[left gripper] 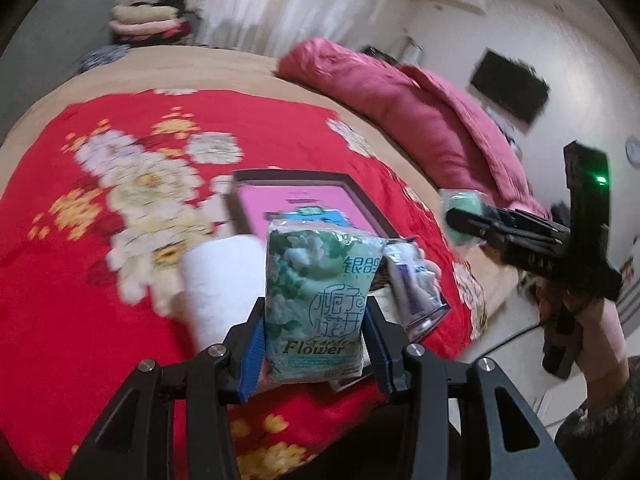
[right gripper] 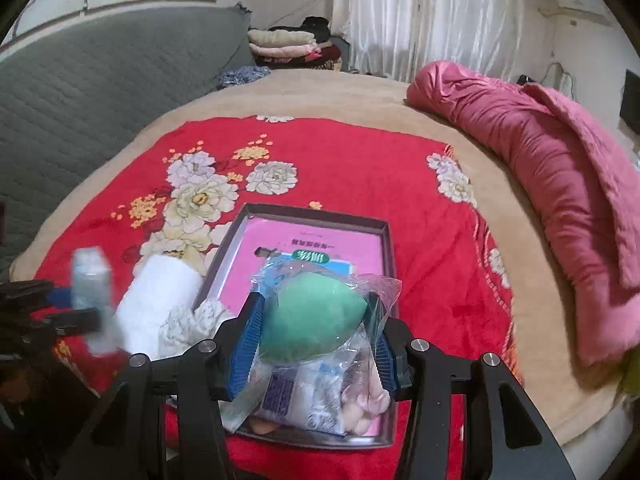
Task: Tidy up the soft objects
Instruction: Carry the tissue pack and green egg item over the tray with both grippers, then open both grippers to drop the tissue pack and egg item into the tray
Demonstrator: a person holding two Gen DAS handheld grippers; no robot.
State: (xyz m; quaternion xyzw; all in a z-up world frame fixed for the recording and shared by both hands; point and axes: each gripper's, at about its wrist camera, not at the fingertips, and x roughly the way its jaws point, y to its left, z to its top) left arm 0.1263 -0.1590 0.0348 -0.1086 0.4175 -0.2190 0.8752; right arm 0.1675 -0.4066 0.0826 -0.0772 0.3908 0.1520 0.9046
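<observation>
My left gripper [left gripper: 314, 354] has its fingers clenched on a green tissue pack [left gripper: 320, 300]; my right gripper [right gripper: 314, 344] grips a bagged green sponge [right gripper: 312, 316]. Beyond both sets of fingers, the tray [right gripper: 386, 248] on the red floral bed [right gripper: 360, 160] already holds small packets. A white towel roll [right gripper: 156, 304] waits left of the tray. Pink quilt [right gripper: 560, 168] to the right, curtains beyond.
</observation>
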